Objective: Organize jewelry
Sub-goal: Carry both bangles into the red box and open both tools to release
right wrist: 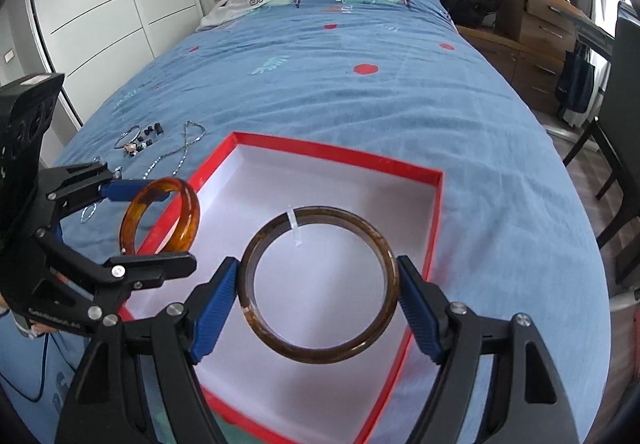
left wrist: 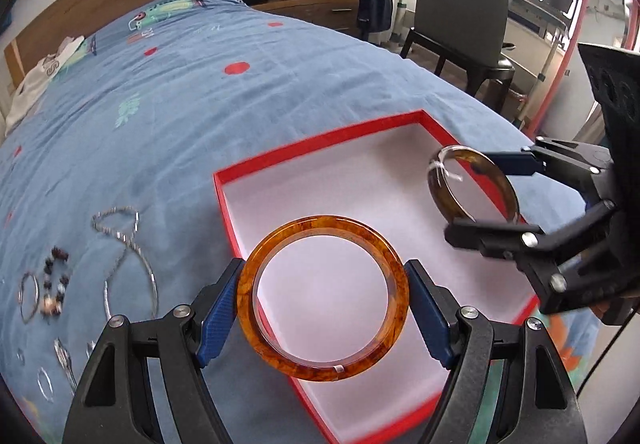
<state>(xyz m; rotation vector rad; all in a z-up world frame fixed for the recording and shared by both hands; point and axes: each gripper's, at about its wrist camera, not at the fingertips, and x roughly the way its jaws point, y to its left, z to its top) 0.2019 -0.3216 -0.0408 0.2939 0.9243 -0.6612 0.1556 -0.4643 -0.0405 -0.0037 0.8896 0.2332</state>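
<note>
Bedroom setting: a bed with a blue printed cover (right wrist: 360, 104) serves as the work surface, with a shallow red box (right wrist: 438, 204), white-lined and holding nothing as yet, laid on it.

Left gripper (left wrist: 324, 304): closed across the outer rim of an amber bangle (left wrist: 394, 264), pads bearing at opposite points, the ring held flat above the near left edge of the box. Right gripper (right wrist: 318, 284): likewise closed across a dark brown bangle (right wrist: 384, 244), held above the box interior; a clear tag loop (right wrist: 293, 226) is seen on its far side.

Remaining pieces, a silver chain (left wrist: 124, 240), a beaded bracelet (left wrist: 54, 284) and thin rings (left wrist: 28, 296), lie loose on the cover to the left of the box.

Handling assessment: both bangles are judged rigid, light, glossy and liable to slip or chip if dropped. The across-the-rim hold is considered sound; release is advised low over the lining. The chain is judged limp and best pinched at a bunched section.
</note>
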